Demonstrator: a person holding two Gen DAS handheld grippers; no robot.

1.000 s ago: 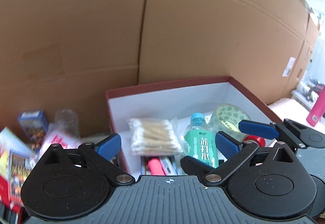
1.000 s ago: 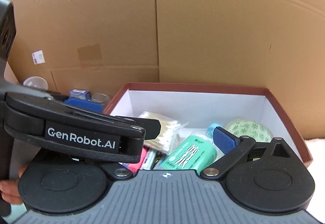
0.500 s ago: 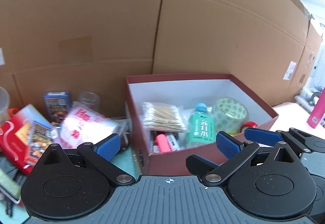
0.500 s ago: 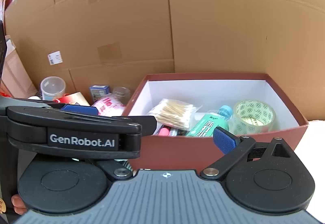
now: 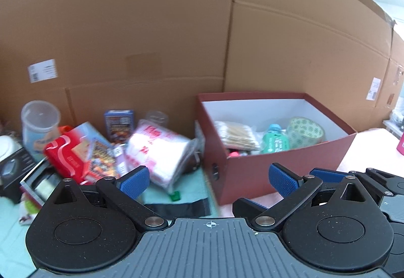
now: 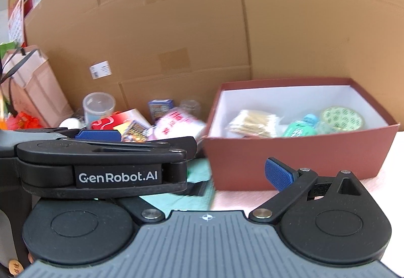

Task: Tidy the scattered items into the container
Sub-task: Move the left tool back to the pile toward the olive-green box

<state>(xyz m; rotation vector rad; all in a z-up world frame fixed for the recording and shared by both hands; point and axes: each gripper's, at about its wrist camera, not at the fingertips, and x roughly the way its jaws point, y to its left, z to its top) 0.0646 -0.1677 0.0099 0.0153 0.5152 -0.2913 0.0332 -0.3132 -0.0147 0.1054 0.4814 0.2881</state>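
Note:
The dark red box (image 5: 277, 177) with a white inside holds a bag of cotton swabs (image 5: 237, 135), a green bottle (image 5: 275, 141) and a patterned tape roll (image 5: 305, 130). Left of it lie a white-and-pink bag (image 5: 161, 149), a red packet (image 5: 70, 154), a blue card box (image 5: 118, 122) and a clear tub (image 5: 40, 124). My left gripper (image 5: 208, 181) is open and empty, in front of the box's left corner. My right gripper (image 6: 207, 174) is open and empty before the box (image 6: 298, 159); its left finger is hidden behind the left tool's housing (image 6: 116, 177).
A tall cardboard wall (image 5: 176, 38) closes the back. A teal cloth (image 5: 176, 194) lies under the scattered pile and a pink cloth (image 6: 252, 199) under the box. A paper bag (image 6: 30, 86) stands at the far left, and a black device (image 5: 12, 172) lies by the pile.
Both grippers have drawn back from over the box and swung left, so the scattered pile has come into view. Both stayed open and empty.

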